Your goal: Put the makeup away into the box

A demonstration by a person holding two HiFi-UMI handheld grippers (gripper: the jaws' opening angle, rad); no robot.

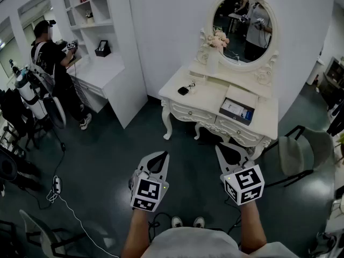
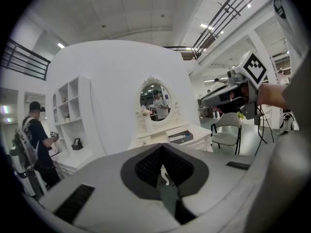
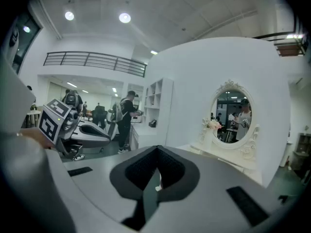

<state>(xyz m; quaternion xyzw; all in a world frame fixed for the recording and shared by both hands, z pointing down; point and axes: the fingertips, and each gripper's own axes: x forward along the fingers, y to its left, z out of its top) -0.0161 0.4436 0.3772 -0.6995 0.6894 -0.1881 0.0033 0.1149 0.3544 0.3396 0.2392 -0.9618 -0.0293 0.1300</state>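
- The open box (image 1: pixel 237 112) sits on the right part of the white dressing table (image 1: pixel 208 99).
- A small black item (image 1: pixel 183 90) lies near the table's left edge.
- The left gripper (image 1: pixel 159 156) has its jaws together and empty, well short of the table.
- The right gripper (image 1: pixel 228 150) is likewise closed and empty.

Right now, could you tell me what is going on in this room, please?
A person stands back from the white dressing table with a gripper in each hand. The left gripper and right gripper are both shut and empty. An open box sits on the tabletop, and a small dark item lies apart from it, nearer the table's left end. Another person stands at a desk on the left.
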